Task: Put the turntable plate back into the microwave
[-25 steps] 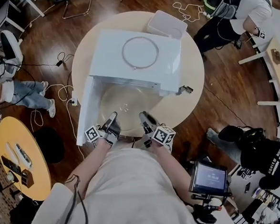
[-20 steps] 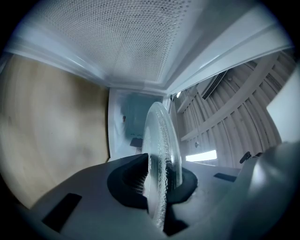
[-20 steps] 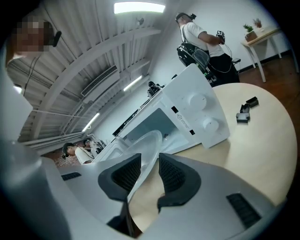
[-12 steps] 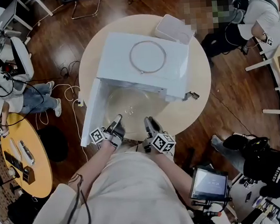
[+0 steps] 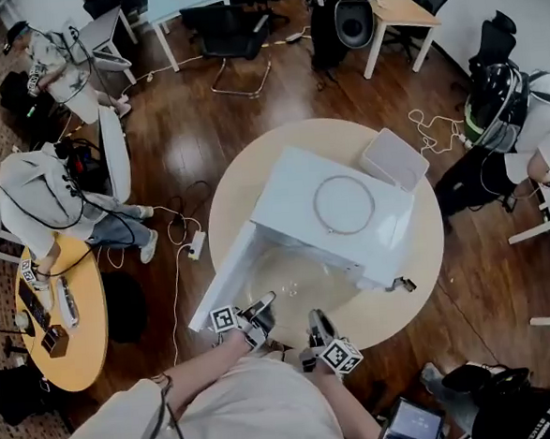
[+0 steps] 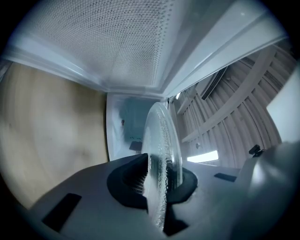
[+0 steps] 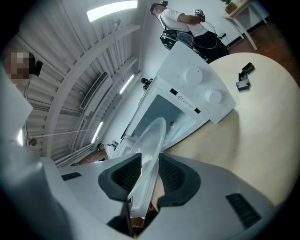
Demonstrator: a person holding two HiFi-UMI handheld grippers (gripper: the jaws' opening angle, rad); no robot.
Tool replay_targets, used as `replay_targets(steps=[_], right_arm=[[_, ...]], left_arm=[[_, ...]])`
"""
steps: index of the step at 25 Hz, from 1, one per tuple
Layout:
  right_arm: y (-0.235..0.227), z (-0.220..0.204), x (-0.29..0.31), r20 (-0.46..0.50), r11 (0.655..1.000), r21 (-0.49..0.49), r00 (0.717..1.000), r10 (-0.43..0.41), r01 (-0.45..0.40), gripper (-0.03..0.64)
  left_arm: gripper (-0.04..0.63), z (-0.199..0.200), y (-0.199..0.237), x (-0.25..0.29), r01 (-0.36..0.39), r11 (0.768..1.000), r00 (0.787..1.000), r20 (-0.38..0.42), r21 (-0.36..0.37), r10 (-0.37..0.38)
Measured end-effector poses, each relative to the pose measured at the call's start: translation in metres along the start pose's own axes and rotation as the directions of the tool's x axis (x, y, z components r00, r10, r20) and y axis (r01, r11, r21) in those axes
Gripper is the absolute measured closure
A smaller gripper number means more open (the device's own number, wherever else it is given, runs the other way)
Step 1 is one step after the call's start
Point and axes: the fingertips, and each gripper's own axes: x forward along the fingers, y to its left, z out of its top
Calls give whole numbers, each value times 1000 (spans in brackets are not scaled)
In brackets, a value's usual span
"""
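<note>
The clear glass turntable plate [image 5: 293, 280] hangs level in front of the open mouth of the white microwave [image 5: 336, 221] on the round table [image 5: 420, 279]. My left gripper [image 5: 260, 311] is shut on the plate's near-left rim. My right gripper [image 5: 316, 322] is shut on its near-right rim. In the left gripper view the plate [image 6: 161, 154] stands edge-on between the dark pads [image 6: 131, 180], with the microwave's cavity [image 6: 126, 126] beyond. The right gripper view shows the plate [image 7: 151, 145] clamped in the jaws, pointing at the microwave [image 7: 197, 93]. A roller ring [image 5: 343, 204] lies on the microwave's top.
The microwave door [image 5: 232, 278] swings out to the left, beside my left gripper. A white box [image 5: 395, 159] sits behind the microwave and a small black part [image 5: 406, 284] lies on the table at its right. Seated people, chairs, a yellow table [image 5: 75, 312] and floor cables surround the table.
The head view has tilted up and takes in more of the room. Both grippers still hold the plate at the microwave's mouth, with no visible shift relative to it.
</note>
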Motion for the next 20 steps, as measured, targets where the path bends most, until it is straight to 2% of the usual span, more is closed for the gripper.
replay_targets(steps=[4, 10, 16, 20], right_arm=[[18, -14, 8, -106, 994, 21, 988, 112, -110, 520], [11, -12, -2, -73, 997, 17, 995, 73, -72, 518], [23, -12, -1, -96, 992, -22, 988, 124, -127, 518], [29, -9, 4, -95, 989, 0, 984, 148, -149, 520]], left_arm=[[563, 0, -6, 1, 0, 1000, 1000, -19, 5, 0], [563, -13, -2, 6, -18, 1000, 998, -54, 21, 19], [563, -10, -4, -2, -18, 999, 999, -28, 29, 19], [563, -8, -9, -1, -15, 1000, 1000, -13, 8, 15]])
